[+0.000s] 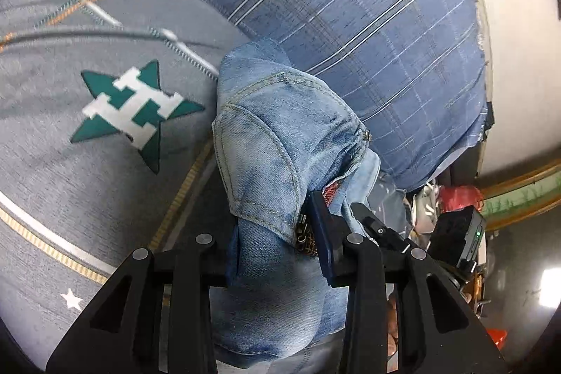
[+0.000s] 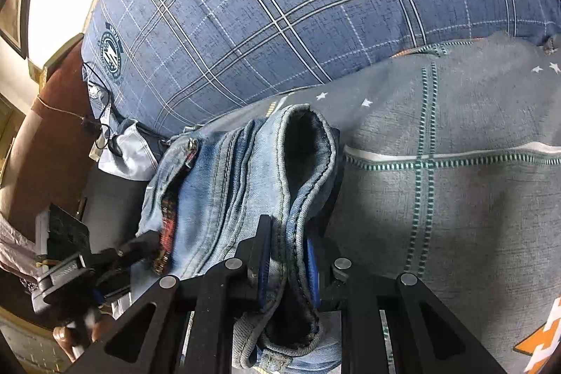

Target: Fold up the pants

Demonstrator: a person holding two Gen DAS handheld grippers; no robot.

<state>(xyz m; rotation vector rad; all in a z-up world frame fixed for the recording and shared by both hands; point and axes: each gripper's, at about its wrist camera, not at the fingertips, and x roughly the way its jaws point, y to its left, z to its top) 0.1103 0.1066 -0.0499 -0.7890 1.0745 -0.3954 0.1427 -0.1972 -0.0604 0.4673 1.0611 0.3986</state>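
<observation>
While both grips hold: pants (image 1: 277, 128) bunched above the bed (image 1: 70, 163)
Left hand-held gripper (image 1: 280, 255): pinching denim
Right hand-held gripper (image 2: 287, 265): pinching waistband

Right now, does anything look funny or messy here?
Nothing is broken or spilled. The jeans are just bunched up, not flat, pinched between both grippers: left, right. Beyond the blue pillow's left end, a black cable lies tangled.
</observation>
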